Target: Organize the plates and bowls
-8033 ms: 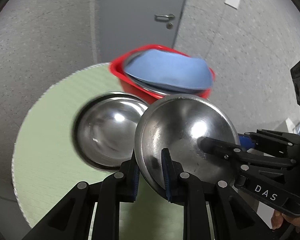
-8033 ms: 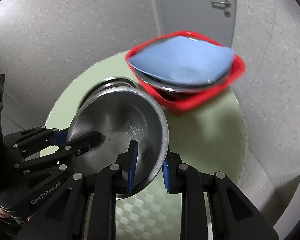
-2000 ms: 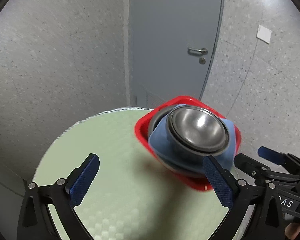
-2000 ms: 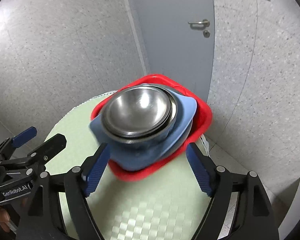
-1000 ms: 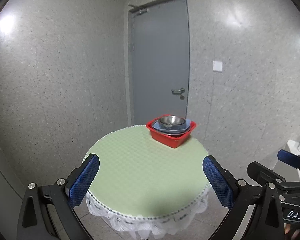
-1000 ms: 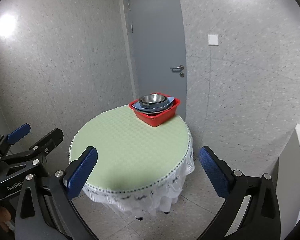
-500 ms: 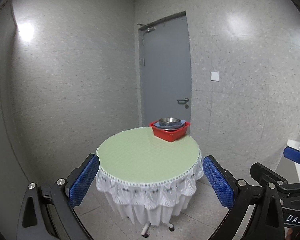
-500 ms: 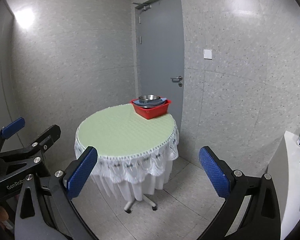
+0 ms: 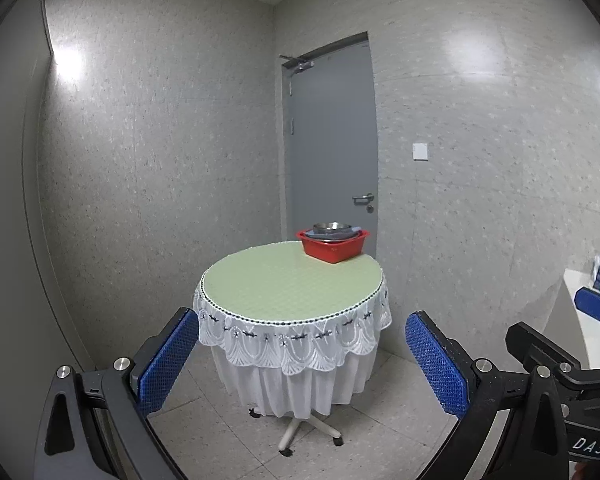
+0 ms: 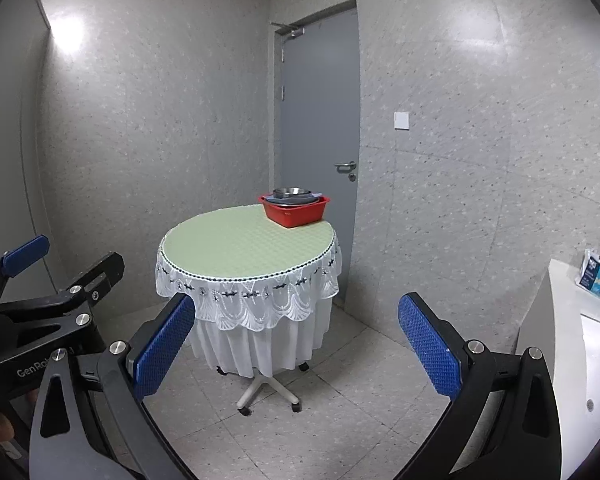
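A red tub [image 9: 334,249] stands at the far edge of the round green-topped table [image 9: 288,280]. It holds a blue dish with steel bowls [image 9: 332,227] stacked on top. The tub also shows in the right wrist view [image 10: 296,209], with the bowls [image 10: 292,193] above its rim. My left gripper [image 9: 302,360] is open and empty, well back from the table. My right gripper [image 10: 296,350] is open and empty too, also far from the table. The left gripper also shows in the right wrist view [image 10: 44,280], at the left edge.
The table [image 10: 244,244] has a white lace skirt and a wheeled base [image 10: 268,394]. A grey door [image 9: 332,140] is behind it. A white counter [image 10: 580,360] with a small box [image 10: 598,274] is at the right. Tiled floor lies around the table.
Both grippers have pulled back farther from the table, which now looks smaller with its base in view. The bowls stay stacked in the red tub.
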### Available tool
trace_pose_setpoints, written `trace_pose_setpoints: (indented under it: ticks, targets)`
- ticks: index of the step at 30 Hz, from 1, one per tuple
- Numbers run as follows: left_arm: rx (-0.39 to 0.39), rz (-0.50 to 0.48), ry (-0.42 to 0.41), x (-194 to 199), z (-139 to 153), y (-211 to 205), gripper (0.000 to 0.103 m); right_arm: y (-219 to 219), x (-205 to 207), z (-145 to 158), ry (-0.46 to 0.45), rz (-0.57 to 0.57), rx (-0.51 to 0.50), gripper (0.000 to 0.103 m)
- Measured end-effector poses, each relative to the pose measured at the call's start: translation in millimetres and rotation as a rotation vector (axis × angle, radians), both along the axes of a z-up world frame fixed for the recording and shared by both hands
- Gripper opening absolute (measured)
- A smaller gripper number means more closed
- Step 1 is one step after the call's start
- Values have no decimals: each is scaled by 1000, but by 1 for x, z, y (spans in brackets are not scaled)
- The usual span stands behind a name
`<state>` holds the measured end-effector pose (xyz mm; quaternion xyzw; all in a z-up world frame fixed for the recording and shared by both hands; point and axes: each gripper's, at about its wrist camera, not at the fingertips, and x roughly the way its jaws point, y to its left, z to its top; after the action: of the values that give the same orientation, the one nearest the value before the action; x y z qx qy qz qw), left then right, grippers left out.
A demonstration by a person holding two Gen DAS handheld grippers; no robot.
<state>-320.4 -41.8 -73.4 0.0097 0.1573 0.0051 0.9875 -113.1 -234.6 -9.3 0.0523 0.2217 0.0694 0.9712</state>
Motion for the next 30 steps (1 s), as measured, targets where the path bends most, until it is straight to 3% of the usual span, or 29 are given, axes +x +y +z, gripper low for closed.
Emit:
trace_pose_setpoints:
  ticks: [6, 15, 30]
  targets:
    - [3, -6, -21, -20, -17, 0, 102, 2, -22, -16, -26, -15, 6, 103]
    - [17, -6, -35, -10, -37, 9, 102, 10, -34, -33, -40, -20, 8, 103]
    - [1, -6, -35, 12, -43, 20, 102, 19, -29, -37, -38, -21, -1, 103]
